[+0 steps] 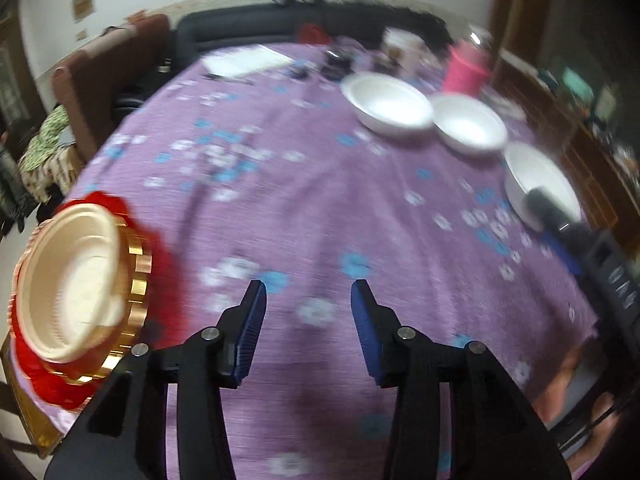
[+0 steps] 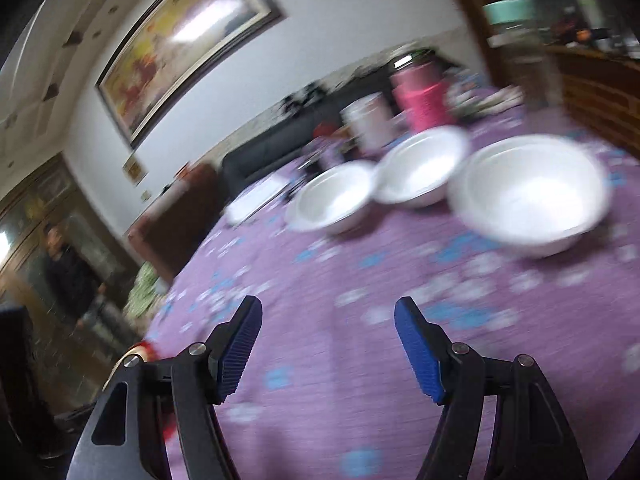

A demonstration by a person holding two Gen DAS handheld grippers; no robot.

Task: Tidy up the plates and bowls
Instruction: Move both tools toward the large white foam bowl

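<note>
left gripper (image 1: 308, 282) fingers apart, empty; right gripper (image 2: 328, 300) wide, empty; three white bowls (image 2: 528, 196) on purple tablecloth (image 1: 280, 200)

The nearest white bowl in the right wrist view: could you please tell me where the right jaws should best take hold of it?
Grip the nearest white bowl by its thin near rim, coming from the front, one jaw inside and one outside. It sits upright and apart from the next bowl, too wide to span. The right gripper is open and empty.

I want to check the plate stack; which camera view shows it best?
The left wrist view: the stack of plates sits whole at the table's left edge. The right wrist view shows only a sliver behind the tool.
</note>
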